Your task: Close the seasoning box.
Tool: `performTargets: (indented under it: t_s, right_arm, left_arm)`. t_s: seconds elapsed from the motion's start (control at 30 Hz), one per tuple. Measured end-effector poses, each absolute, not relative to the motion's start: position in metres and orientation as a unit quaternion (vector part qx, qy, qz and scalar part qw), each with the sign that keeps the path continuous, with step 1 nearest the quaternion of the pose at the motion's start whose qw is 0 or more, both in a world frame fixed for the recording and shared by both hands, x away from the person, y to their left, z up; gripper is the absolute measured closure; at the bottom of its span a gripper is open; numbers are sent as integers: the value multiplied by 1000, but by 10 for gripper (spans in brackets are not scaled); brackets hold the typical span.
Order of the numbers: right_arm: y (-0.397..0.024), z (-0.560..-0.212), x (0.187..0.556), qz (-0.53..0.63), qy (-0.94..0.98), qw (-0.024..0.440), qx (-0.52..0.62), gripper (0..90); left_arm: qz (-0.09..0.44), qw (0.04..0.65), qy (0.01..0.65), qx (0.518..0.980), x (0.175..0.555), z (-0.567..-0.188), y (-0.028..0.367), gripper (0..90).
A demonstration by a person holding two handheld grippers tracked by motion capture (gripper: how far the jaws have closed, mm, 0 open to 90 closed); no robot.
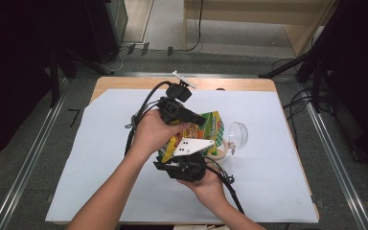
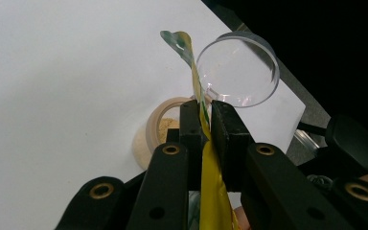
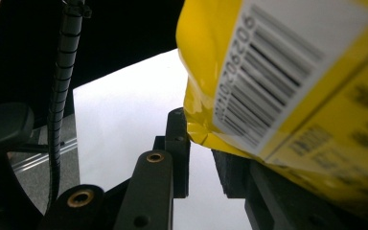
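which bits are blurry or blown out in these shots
Right gripper view: the yellow packet sits too close, its barcode soft. Left gripper view: the white sheet glares and the clear cup shows faintly. High view: evenly lit, dark at the room's edges.

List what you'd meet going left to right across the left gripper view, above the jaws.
Tape roll → yellow packet → clear cup.

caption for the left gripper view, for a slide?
Left claw shut on the edge of a yellow snack bag, above a tape roll and clear plastic cup.
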State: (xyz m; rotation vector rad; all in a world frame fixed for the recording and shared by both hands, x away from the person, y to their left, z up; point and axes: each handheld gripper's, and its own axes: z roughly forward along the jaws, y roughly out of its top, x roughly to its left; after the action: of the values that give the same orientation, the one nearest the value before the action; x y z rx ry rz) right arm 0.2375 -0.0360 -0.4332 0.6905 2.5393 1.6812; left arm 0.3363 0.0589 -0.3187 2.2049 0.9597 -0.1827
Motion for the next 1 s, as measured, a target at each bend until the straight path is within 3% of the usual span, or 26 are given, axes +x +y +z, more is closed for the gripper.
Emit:
performTargets:
  t_s: [1.0]
  right_arm:
    - [-29,-452,230,525,828,20,198,638]
  left_arm:
    - [-76,386,354,848,320,-331,84,849]
